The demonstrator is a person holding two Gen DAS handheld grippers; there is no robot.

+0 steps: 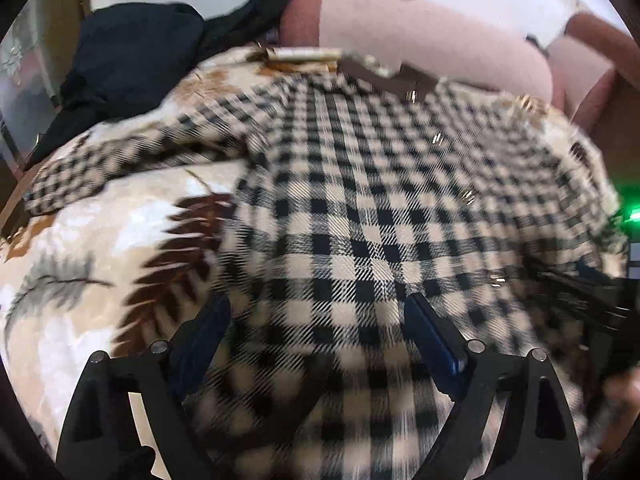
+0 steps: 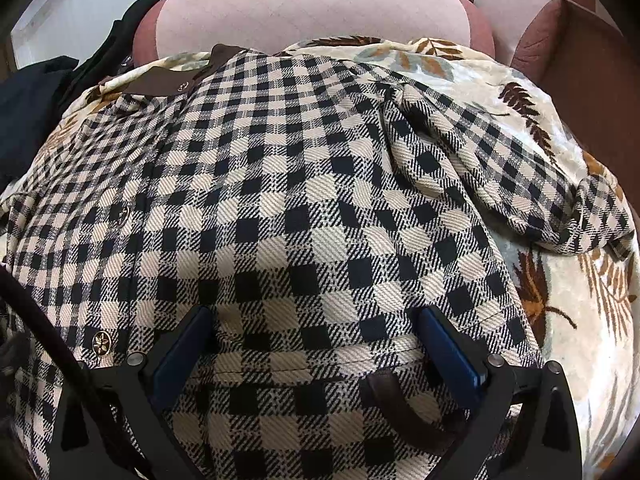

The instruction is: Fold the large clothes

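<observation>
Checked black-and-cream cloth forms 1 coat (image 2: 304, 208), spread flat on 1 leaf-print blanket (image 2: 580, 320). 1 brown collar (image 2: 160, 82) lies at the far end; 2 gold star buttons show in the right wrist view. 1 sleeve (image 2: 500, 184) is bunched on the right. The left gripper (image 1: 316, 316) and right gripper (image 2: 316, 328) both point down over the hem, jaws released, gripping nothing.
</observation>
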